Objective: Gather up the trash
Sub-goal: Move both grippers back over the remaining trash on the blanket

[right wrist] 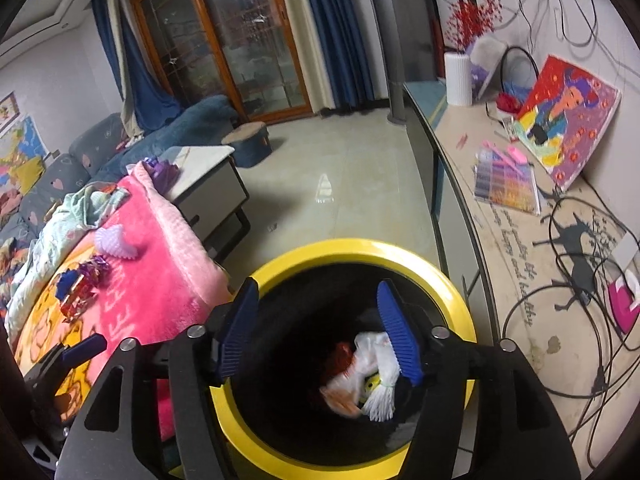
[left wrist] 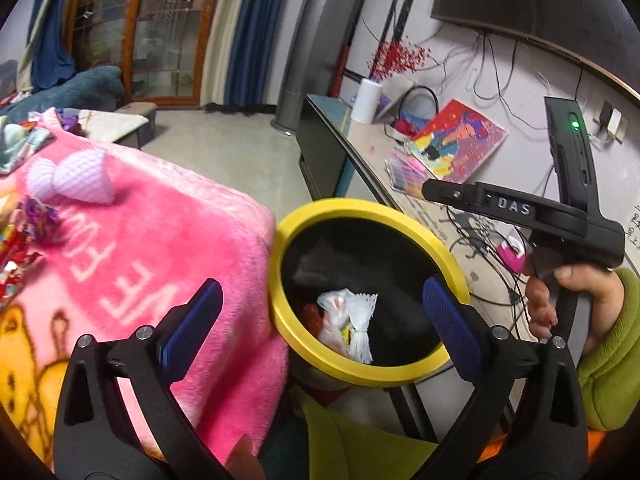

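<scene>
Yellow-rimmed bin (right wrist: 448, 276) sat at lower centre; both the left gripper (left wrist: 320, 320) and right gripper (right wrist: 320, 328) gaped empty above it, the crumpled wrappers (right wrist: 368, 376) lying inside, apparently just dropped.

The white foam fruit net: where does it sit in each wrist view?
Left wrist: the white foam fruit net lies low centre, inside the yellow-rimmed bin.
Right wrist: the net lies low centre, in the bin.
Shared landmark: the pink blanket left of the bin.
</scene>
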